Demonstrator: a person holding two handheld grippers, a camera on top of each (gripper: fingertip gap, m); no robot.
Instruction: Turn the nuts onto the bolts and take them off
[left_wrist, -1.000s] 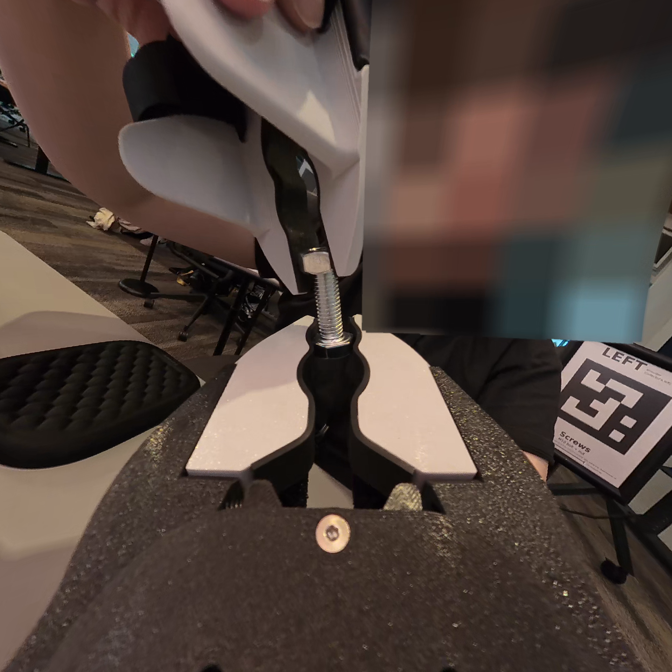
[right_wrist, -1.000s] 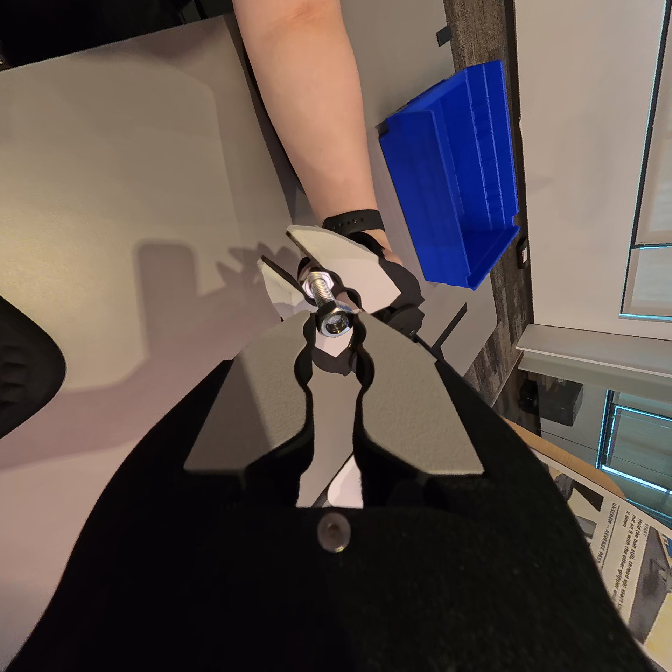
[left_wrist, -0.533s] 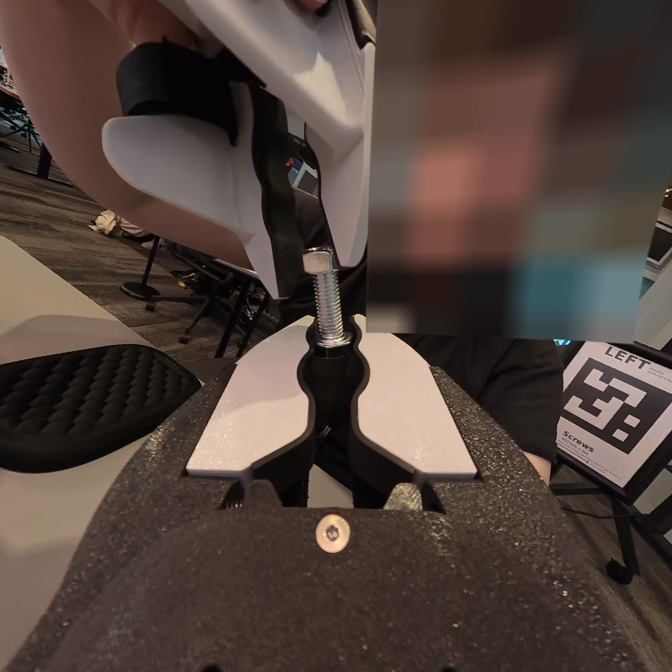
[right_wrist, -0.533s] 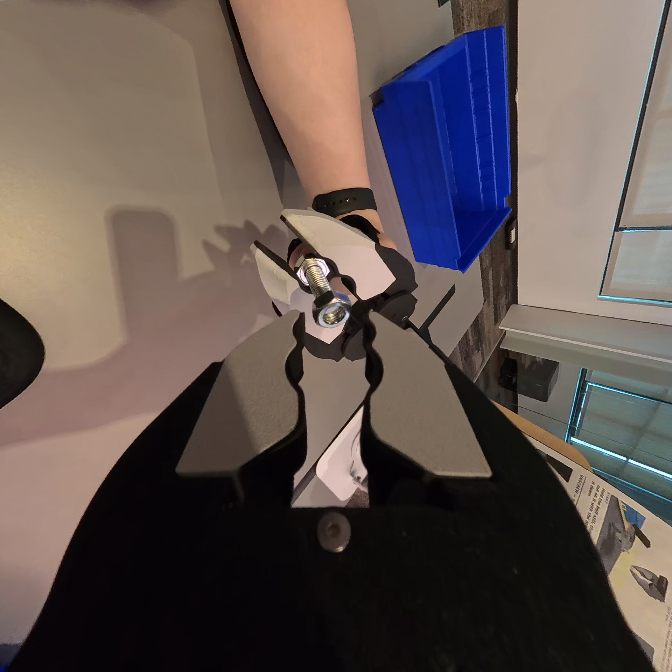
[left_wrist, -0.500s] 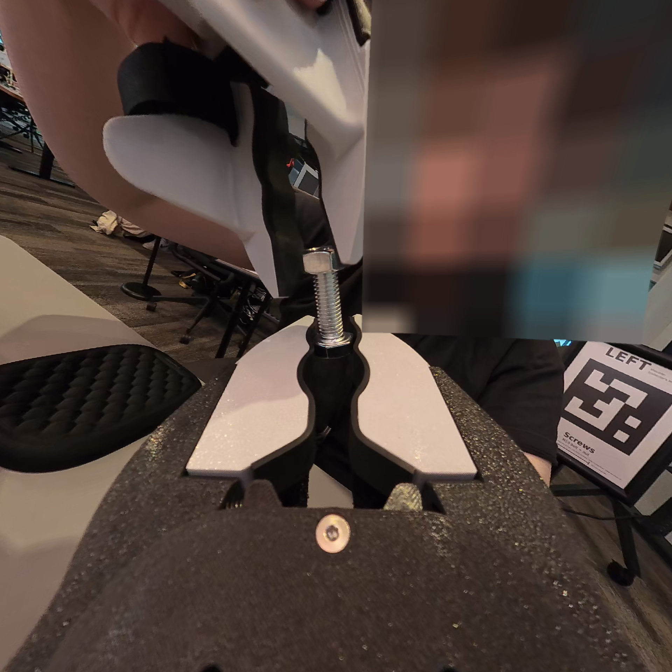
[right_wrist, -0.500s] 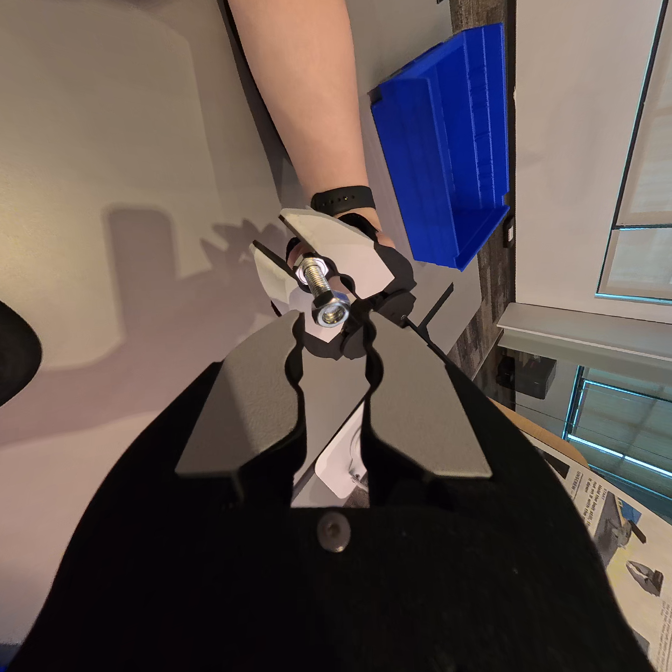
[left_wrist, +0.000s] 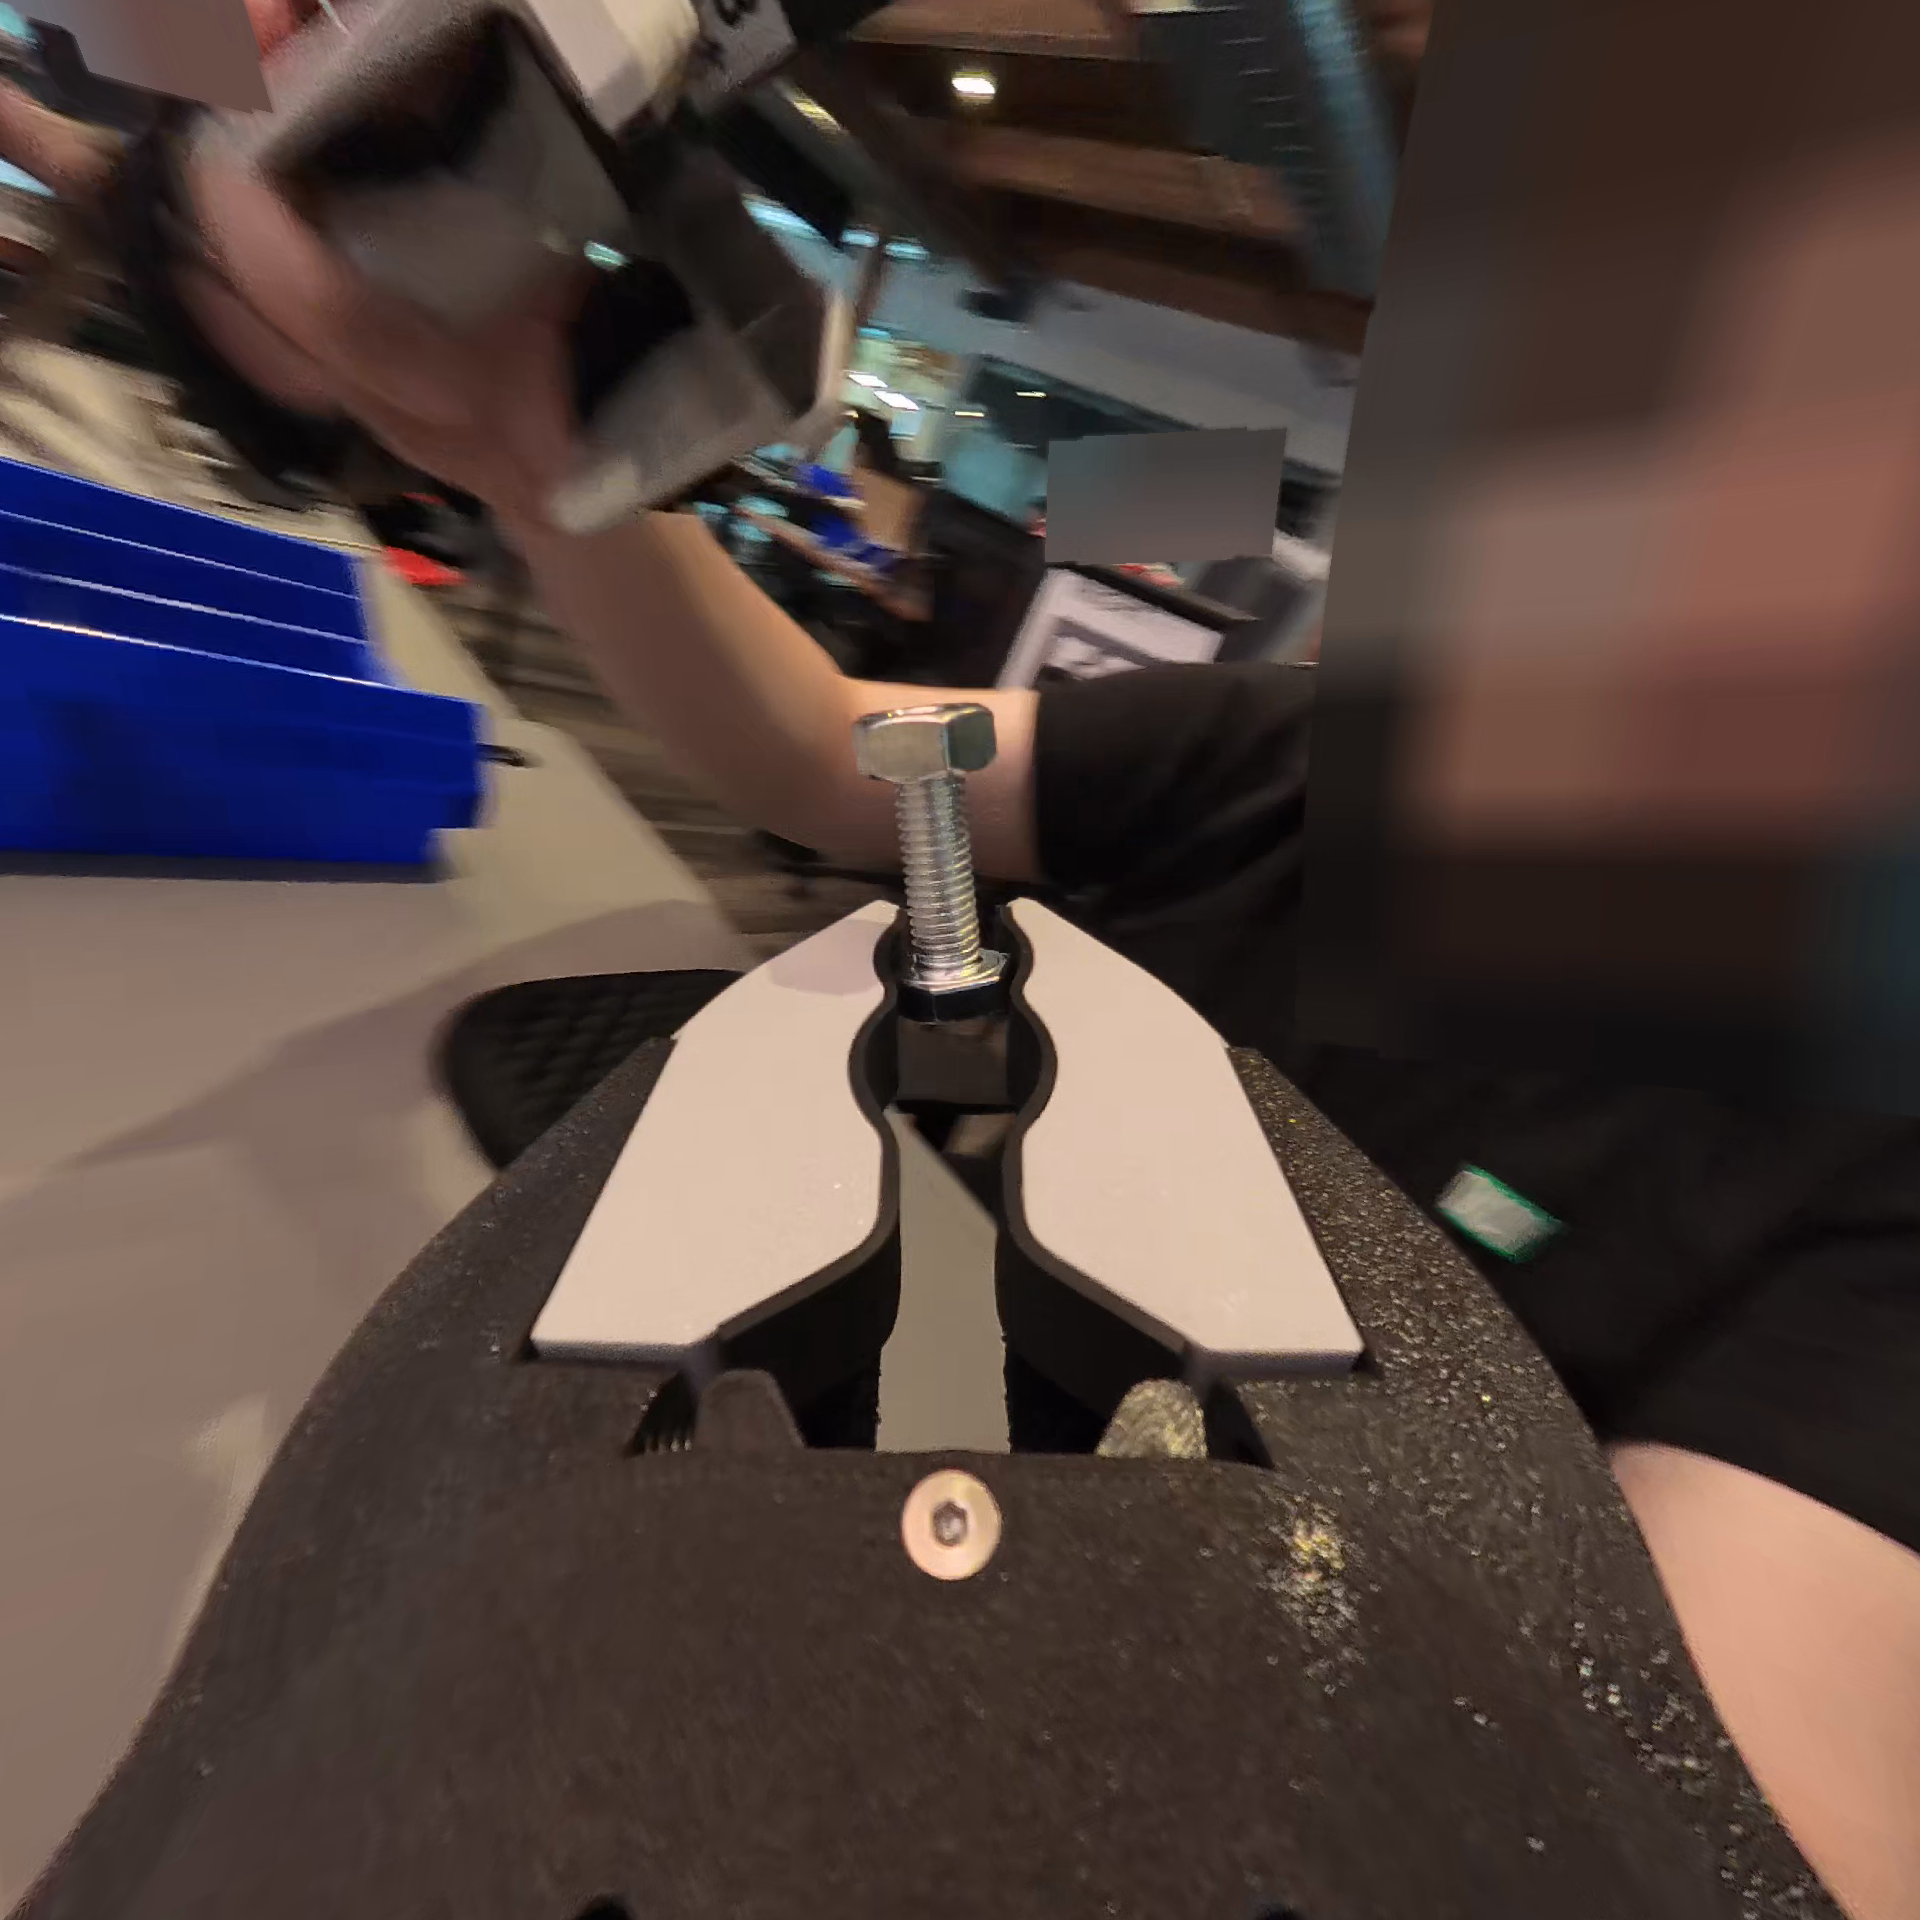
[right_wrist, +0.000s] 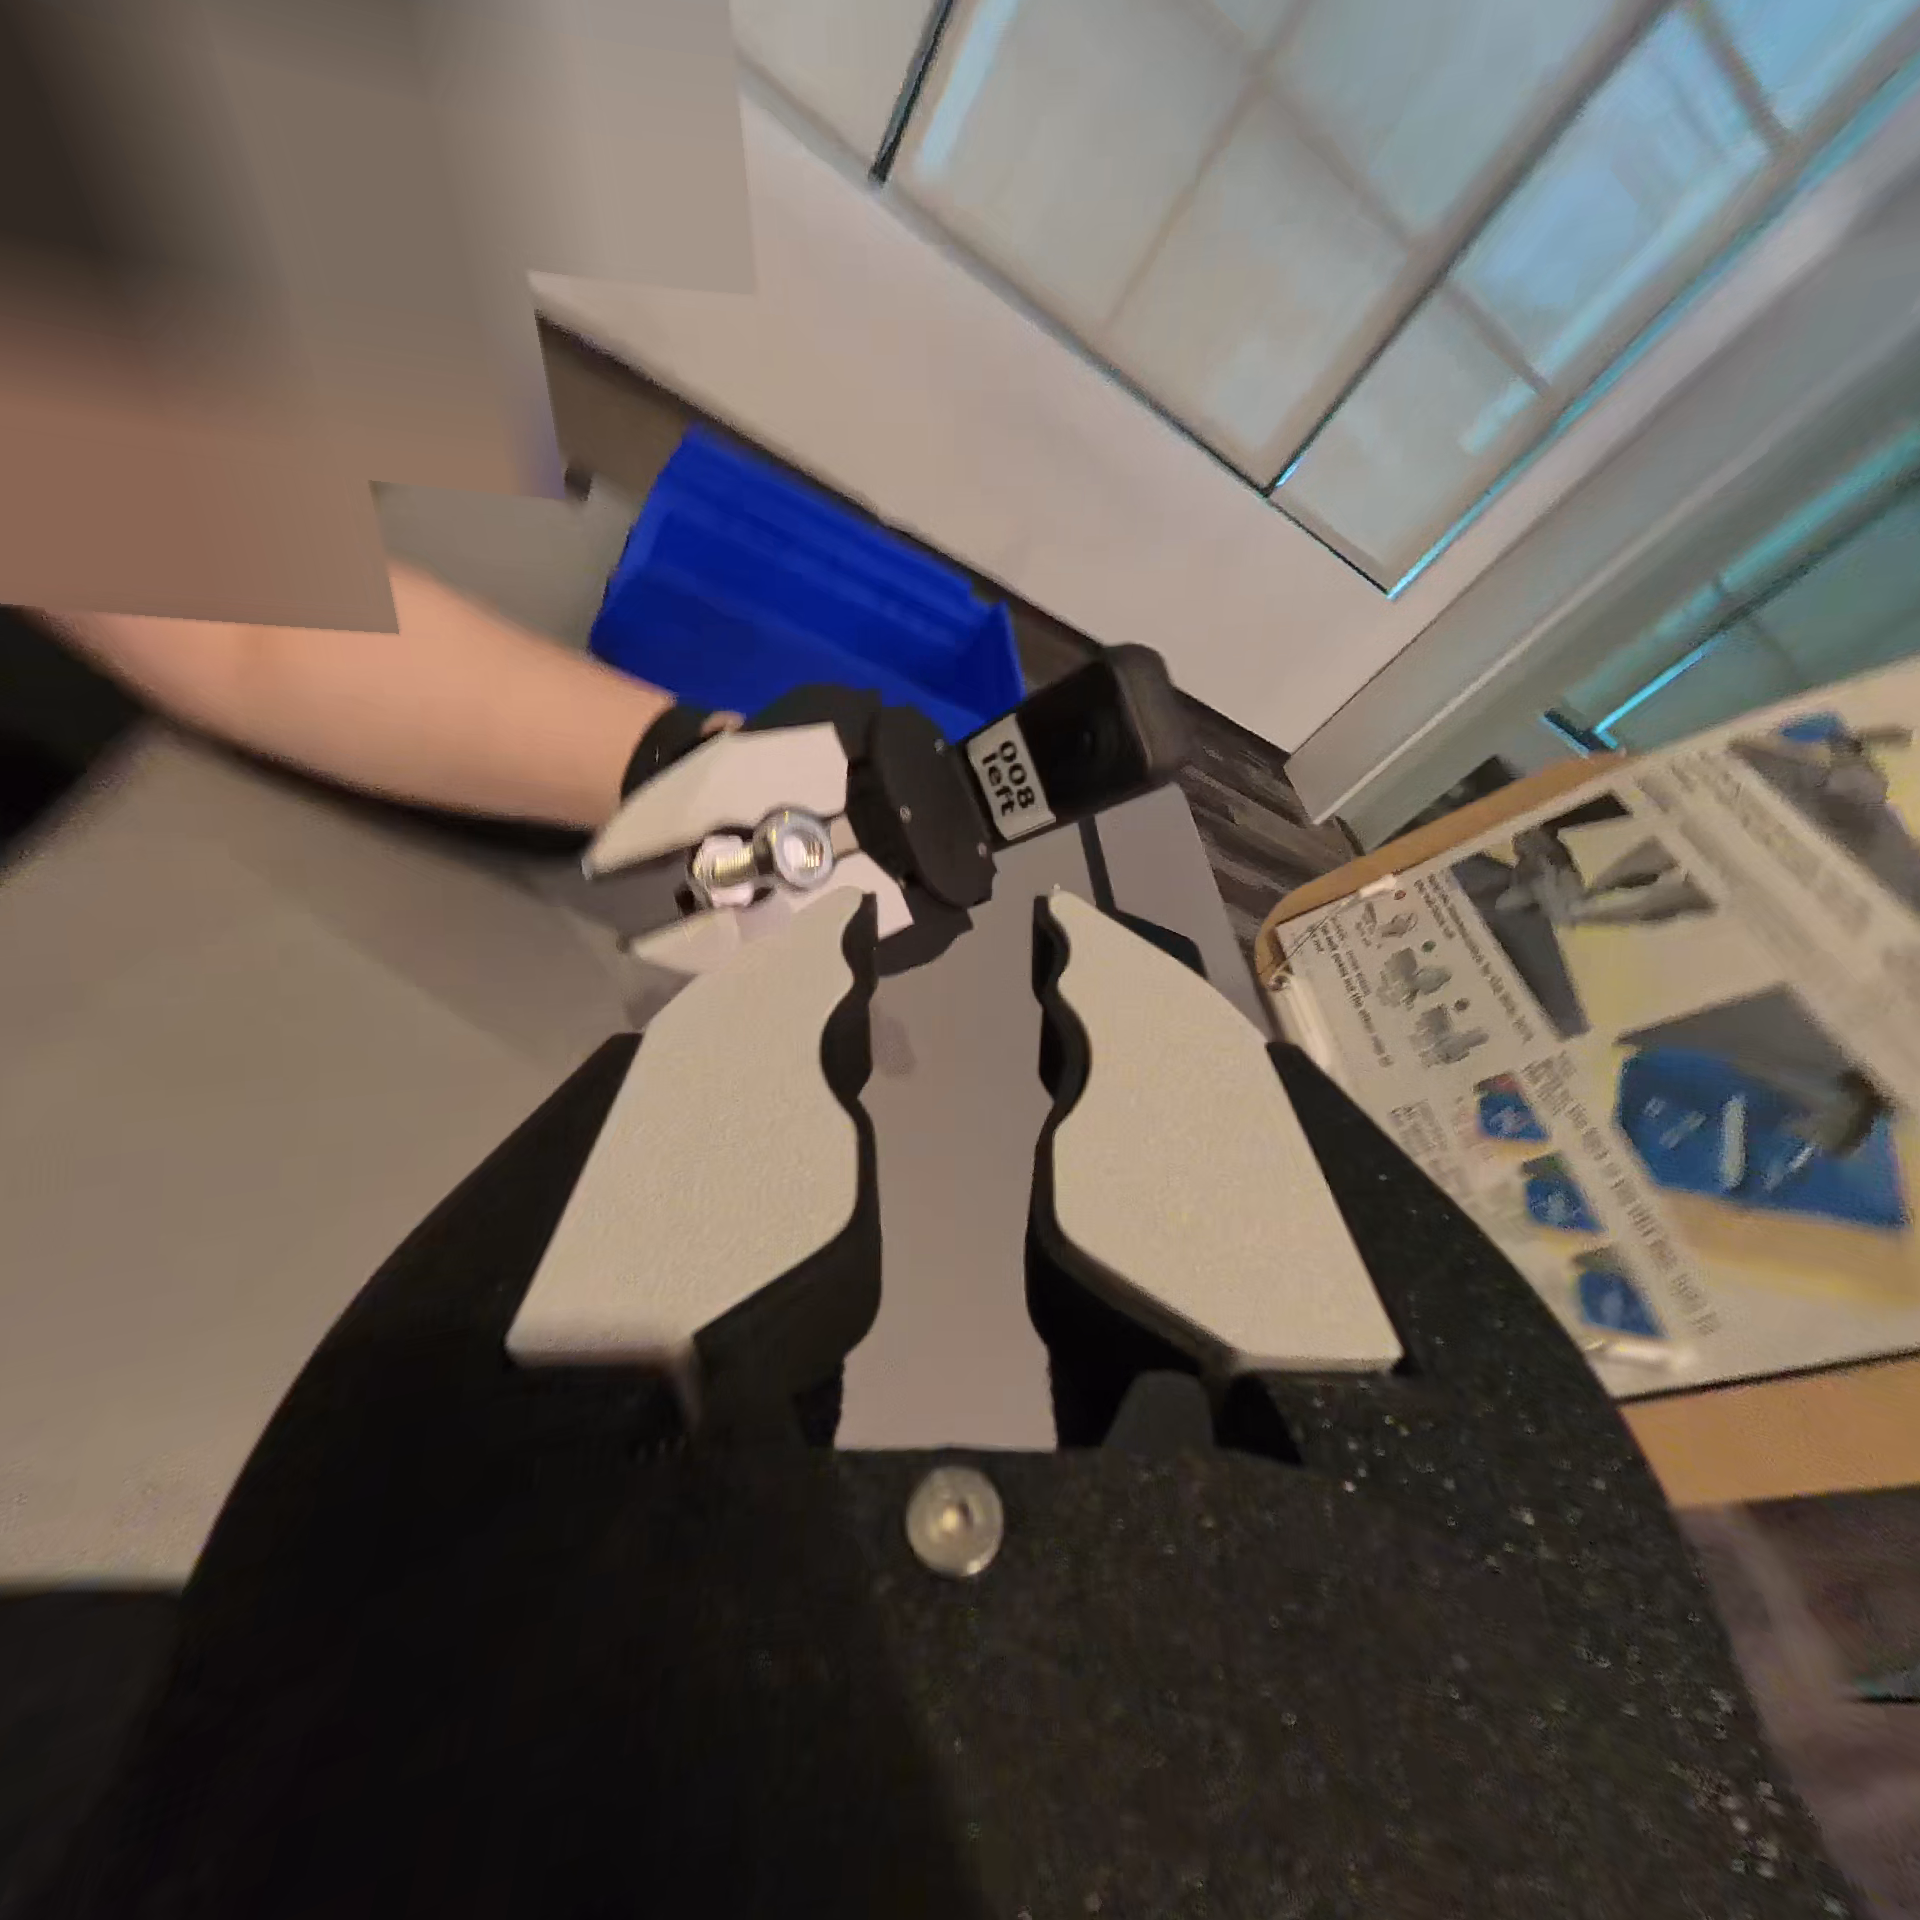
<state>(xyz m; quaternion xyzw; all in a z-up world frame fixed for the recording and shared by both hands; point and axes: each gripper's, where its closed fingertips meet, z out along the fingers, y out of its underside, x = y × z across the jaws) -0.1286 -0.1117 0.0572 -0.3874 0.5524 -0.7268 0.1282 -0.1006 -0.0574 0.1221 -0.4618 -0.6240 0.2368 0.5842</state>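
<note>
Starting with the left wrist view, the left gripper is closed narrow on a single nut, pinched in the notch near its fingertips, and one bolt stands upright out of that nut with its hex head on top and most of its thread bare. Behind it, blurred, a hand holds the right gripper well apart from the bolt; its jaw state cannot be told from this view. A blue bin sits on the grey table to the left, and a black textured pad lies just beside the gripper body. In the right wrist view, the right gripper stands wide and empty, its fingers parted over bare table, while the bolt and nut show farther off in the other gripper, near the blue bin; a printed instruction sheet lies to the right. By my judgement the bolt and nut are small, rigid steel pieces, light but slick, so they could twist or slip in smooth jaws; the flats of the hex head look like the best place for the right gripper to take hold. Counted: one bolt, one nut, two grippers, one bin, one pad, one sheet.
</note>
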